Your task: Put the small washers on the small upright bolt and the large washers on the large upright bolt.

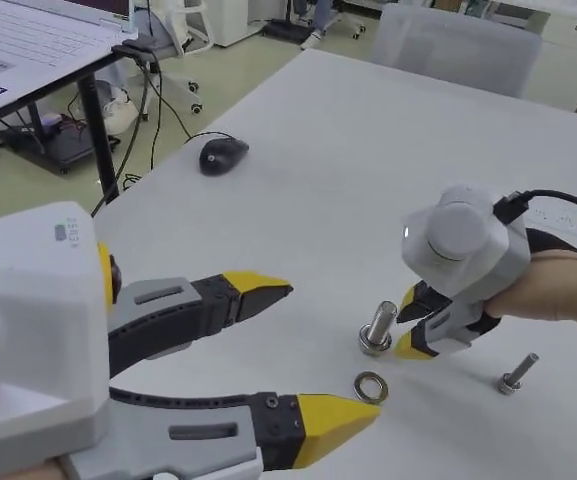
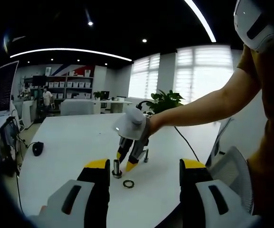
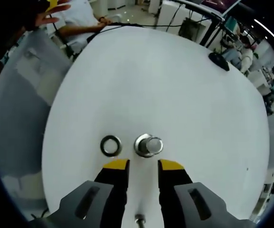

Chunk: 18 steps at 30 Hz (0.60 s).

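Left gripper [image 1: 313, 352] is hovering at the large bolt's [image 1: 376, 328] 8 o'clock, jaws spread wide and empty; a loose washer [image 1: 371, 386] is lying flat at the bolt's 6 o'clock. Right gripper [image 1: 414, 326] is sitting just beside the bolt at 3 o'clock, jaws slightly parted, pinching nothing. A nudge from it could topple the bolt, and the flat washer could skid off closing tips. Print on the laptop [image 1: 28, 40] sticker is showing too small to read.

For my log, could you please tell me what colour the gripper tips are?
Yellow tips; the head view shows them best.

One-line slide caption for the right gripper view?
Right gripper, jaws open and empty, poised just short of the upright bolt; a loose washer lies beside the bolt on the white table.
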Tool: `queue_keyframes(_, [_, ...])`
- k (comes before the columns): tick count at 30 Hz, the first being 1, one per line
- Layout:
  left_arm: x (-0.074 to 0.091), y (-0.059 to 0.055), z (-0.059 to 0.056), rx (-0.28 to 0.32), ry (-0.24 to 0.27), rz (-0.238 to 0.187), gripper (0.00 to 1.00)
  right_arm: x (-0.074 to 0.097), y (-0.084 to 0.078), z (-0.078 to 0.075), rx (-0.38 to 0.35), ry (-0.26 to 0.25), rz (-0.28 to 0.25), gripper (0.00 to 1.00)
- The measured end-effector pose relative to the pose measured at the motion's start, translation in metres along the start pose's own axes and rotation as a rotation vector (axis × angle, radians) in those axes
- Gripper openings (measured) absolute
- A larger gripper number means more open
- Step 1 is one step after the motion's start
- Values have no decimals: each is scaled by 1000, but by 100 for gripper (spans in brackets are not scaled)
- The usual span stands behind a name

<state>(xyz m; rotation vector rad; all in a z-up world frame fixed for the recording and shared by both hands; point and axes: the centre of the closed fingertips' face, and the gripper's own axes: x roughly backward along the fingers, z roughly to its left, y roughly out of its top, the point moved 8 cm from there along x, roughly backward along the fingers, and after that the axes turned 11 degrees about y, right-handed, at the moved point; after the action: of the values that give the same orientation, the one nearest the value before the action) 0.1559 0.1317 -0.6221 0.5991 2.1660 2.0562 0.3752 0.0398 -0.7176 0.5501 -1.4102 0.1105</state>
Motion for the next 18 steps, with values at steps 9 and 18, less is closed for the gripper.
queue_keyframes(9, [6,5,-8,-19,-6,-12,58,1,1,21,-36,20,-34,24])
queue_keyframes(18, [16,4,-10,-25,6,-20,58,-11,6,38,-33,55,-34,26])
